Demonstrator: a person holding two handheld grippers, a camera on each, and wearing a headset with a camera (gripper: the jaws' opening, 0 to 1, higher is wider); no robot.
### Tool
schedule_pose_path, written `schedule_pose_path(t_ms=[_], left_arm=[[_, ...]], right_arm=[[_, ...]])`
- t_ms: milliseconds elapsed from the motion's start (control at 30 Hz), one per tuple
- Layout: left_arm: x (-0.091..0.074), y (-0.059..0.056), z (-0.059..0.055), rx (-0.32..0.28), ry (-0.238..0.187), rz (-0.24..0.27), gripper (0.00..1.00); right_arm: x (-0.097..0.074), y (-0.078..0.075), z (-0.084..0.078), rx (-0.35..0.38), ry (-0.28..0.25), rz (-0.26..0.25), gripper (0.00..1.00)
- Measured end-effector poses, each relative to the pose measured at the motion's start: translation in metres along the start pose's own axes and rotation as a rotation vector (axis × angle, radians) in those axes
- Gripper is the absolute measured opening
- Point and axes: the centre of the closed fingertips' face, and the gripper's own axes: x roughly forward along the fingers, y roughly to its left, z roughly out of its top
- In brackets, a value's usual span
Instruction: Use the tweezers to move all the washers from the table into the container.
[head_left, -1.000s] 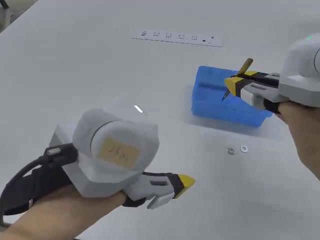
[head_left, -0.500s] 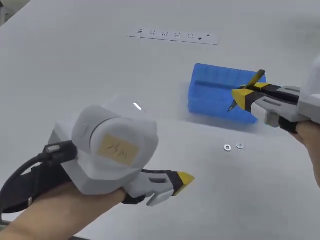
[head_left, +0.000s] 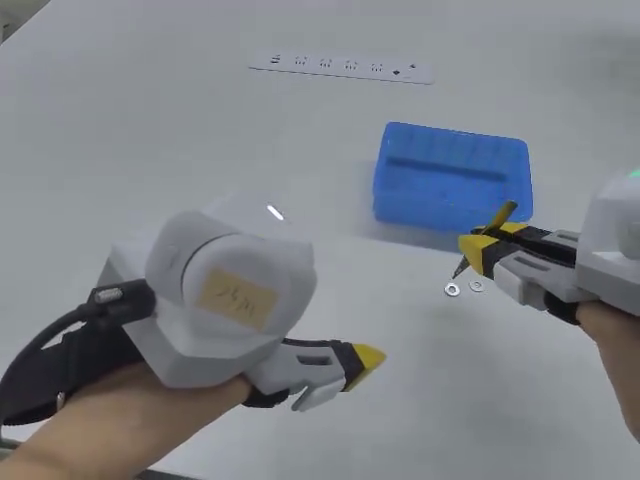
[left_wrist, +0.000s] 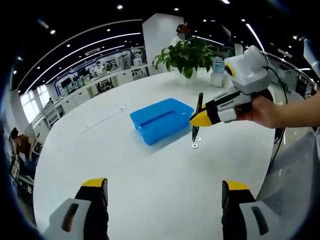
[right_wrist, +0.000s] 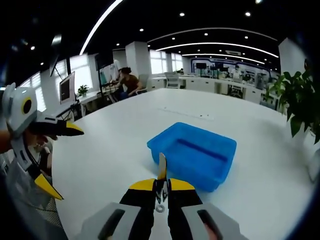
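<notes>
While the right gripper (head_left: 476, 251) has its yellow-tipped jaws pressed together on the tweezers (head_left: 501, 217), it points down and to the left over the white table (head_left: 150, 120), with the tweezers' dark tip just above two washers (head_left: 453, 290) that lie side by side on the bare surface (whether the tip touches the nearer one, I cannot tell). Both washers sit close in front of the blue container (head_left: 452, 175), apart from its near wall and outside it. From the right gripper view the tweezers run straight forward between the closed jaws toward the container, whose open top faces up. Lower left in the head view, a hand holds the left gripper (left_wrist: 163, 186) low over the table, well apart from the washers; its own view shows the two jaws spread wide with nothing between them, and the right gripper and tweezers coming in from the right. Beyond the container a white power strip (head_left: 340, 67) lies flat on the table, and a potted plant (left_wrist: 187, 54) stands at the far edge.
</notes>
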Motion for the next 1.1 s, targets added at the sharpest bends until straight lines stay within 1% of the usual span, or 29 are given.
schedule_pose_path(t_ms=[167, 300, 367, 567, 633, 833, 900, 1100], left_arm=[[0.001, -0.001, 0.000, 0.002, 0.002, -0.004, 0.97], [0.001, 0.000, -0.001, 0.006, 0.005, -0.003, 0.97], [0.002, 0.000, -0.001, 0.002, 0.004, -0.005, 0.97], [0.004, -0.001, 0.000, 0.012, 0.005, -0.008, 0.97], [0.004, -0.001, 0.001, 0.012, 0.003, -0.009, 0.97], [0.002, 0.000, 0.001, 0.017, 0.004, -0.006, 0.97], [0.002, 0.001, 0.001, 0.017, 0.004, -0.004, 0.97], [0.002, 0.000, -0.001, 0.019, 0.007, -0.005, 0.96]], right_arm=[[0.003, -0.004, -0.009, 0.005, 0.019, -0.019, 0.05], [0.004, -0.004, -0.014, 0.021, 0.029, -0.014, 0.05], [0.003, -0.004, -0.013, 0.025, 0.022, -0.017, 0.05], [0.004, -0.006, -0.013, 0.007, 0.016, -0.027, 0.04], [0.005, -0.007, -0.013, -0.008, 0.021, -0.036, 0.04], [0.005, -0.004, -0.012, -0.038, 0.030, -0.041, 0.03], [0.002, -0.004, -0.008, -0.038, 0.022, -0.043, 0.03], [-0.009, -0.005, 0.018, 0.004, -0.047, -0.042, 0.03]])
